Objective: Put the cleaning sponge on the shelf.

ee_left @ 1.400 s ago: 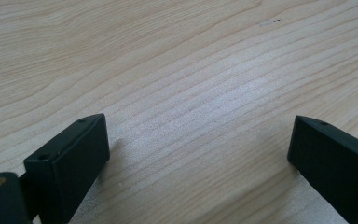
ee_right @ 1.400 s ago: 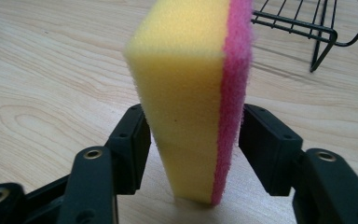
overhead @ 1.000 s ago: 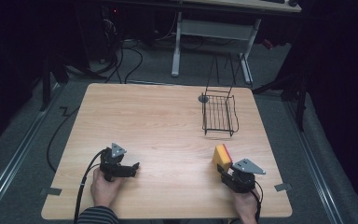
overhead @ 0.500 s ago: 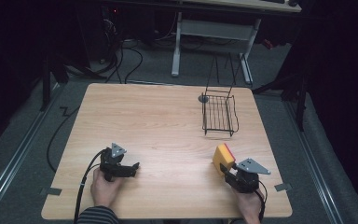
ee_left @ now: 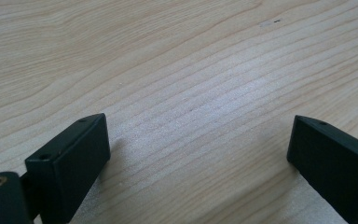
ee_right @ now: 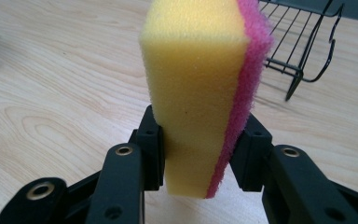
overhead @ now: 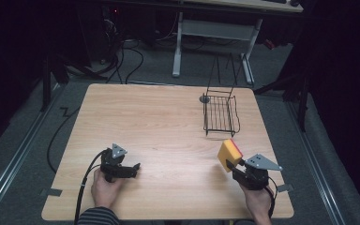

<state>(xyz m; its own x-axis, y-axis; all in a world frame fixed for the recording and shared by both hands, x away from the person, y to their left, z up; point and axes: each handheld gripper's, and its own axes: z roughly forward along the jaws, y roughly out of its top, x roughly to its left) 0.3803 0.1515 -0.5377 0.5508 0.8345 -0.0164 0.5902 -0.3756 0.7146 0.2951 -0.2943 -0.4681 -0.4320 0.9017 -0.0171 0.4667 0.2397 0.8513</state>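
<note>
Between the two black jaws of the right claw (ee_right: 199,154) stands a sponge (ee_right: 200,88), pinched at its lower end so that its long axis runs straight out along the jaws and away from the hand. Its yellow foam faces the left jaw and its thin pink scouring layer faces the right jaw; both jaws press flat against it, closed just to the sponge's thickness. From above, the sponge (overhead: 229,154) sticks up and forward out of the right claw (overhead: 236,168), lifted off the table (overhead: 159,122), with its lower end hidden behind the jaws. Ahead of that claw and slightly to its right stands a black wire basket (ee_right: 307,42), cut off by the top edge of the right gripper view; the high view shows the basket (overhead: 220,115) whole, well apart from the sponge. Off to the side, the left claw (overhead: 132,169) rests low near the table, its jaws spread wide with bare wood between them, gripping nothing (ee_left: 200,154).
</note>
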